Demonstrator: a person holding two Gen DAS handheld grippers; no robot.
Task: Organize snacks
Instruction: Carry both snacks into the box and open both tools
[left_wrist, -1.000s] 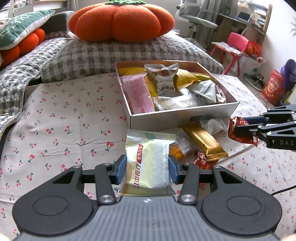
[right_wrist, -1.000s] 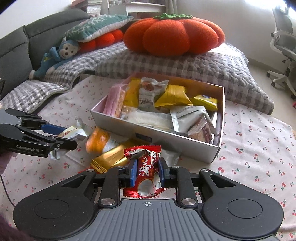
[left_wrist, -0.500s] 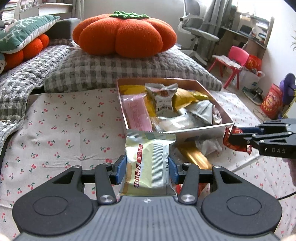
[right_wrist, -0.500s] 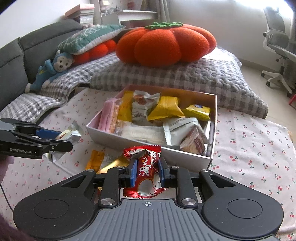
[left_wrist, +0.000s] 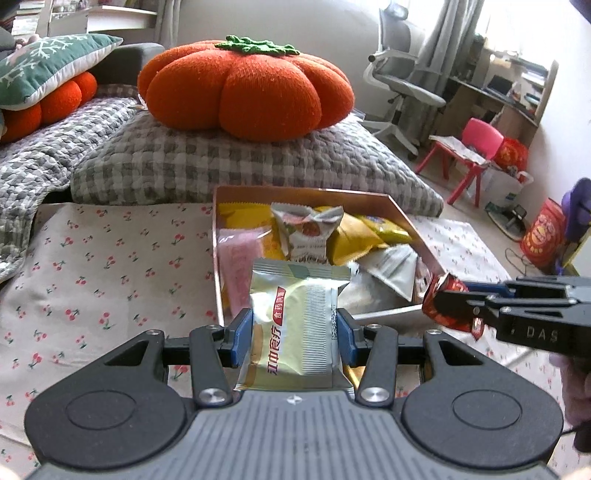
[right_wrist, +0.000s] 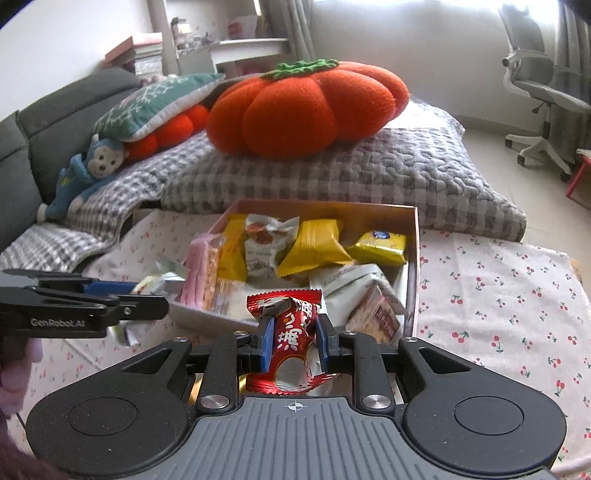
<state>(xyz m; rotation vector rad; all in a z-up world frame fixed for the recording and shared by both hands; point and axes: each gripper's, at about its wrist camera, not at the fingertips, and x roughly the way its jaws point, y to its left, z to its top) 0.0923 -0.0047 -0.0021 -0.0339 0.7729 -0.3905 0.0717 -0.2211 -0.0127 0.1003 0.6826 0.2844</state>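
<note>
Left gripper (left_wrist: 294, 341) pinched pale green snack packet (left_wrist: 295, 325), held above near edge of snack box (left_wrist: 402, 218). Right gripper (right_wrist: 293, 345) clamped red wrapped snack (right_wrist: 291, 332), raised over box's near right corner.

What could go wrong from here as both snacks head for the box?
1. The box is already crowded with packets, so a dropped snack may perch on the pile or slide over its rim.
2. The left hand-held gripper with the pale green packet and the right hand-held gripper with the red packet approach the same near edge; they could collide.
</note>
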